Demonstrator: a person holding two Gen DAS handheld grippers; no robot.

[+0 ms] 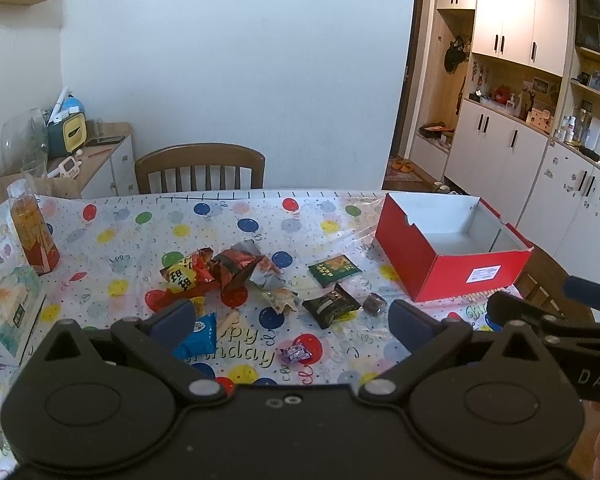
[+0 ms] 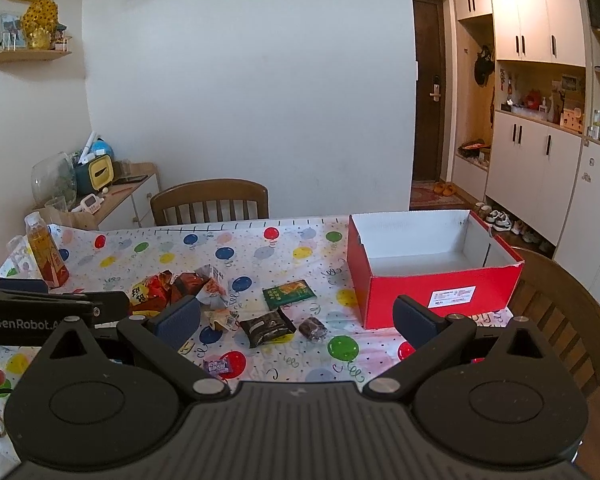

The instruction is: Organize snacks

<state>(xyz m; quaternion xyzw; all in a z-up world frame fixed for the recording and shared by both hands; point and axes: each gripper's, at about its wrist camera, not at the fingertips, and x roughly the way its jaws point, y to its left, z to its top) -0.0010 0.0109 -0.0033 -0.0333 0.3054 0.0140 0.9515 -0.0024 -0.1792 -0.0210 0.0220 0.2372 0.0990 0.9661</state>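
Loose snacks lie mid-table on the balloon-print cloth: a crumpled red and orange bag (image 1: pixel 188 274) (image 2: pixel 152 292), a green packet (image 1: pixel 334 270) (image 2: pixel 288 292), a black packet (image 1: pixel 331 305) (image 2: pixel 267 326), a small brown cake (image 1: pixel 374 304) (image 2: pixel 313 328), a purple candy (image 1: pixel 296 354) (image 2: pixel 216 366) and a blue packet (image 1: pixel 200 336). An open red box (image 1: pixel 470 274) (image 2: pixel 436 296), white inside, stands at the right with nothing in it. My left gripper (image 1: pixel 292 320) hovers open over the near snacks. My right gripper (image 2: pixel 296 316) is also open, holding nothing, just left of the box.
An orange drink bottle (image 1: pixel 32 232) (image 2: pixel 46 254) and a tissue box (image 1: pixel 8 312) stand at the table's left. A wooden chair (image 1: pixel 200 168) is tucked in at the far side; another chair (image 2: pixel 560 312) sits right of the box. Cabinets line the right wall.
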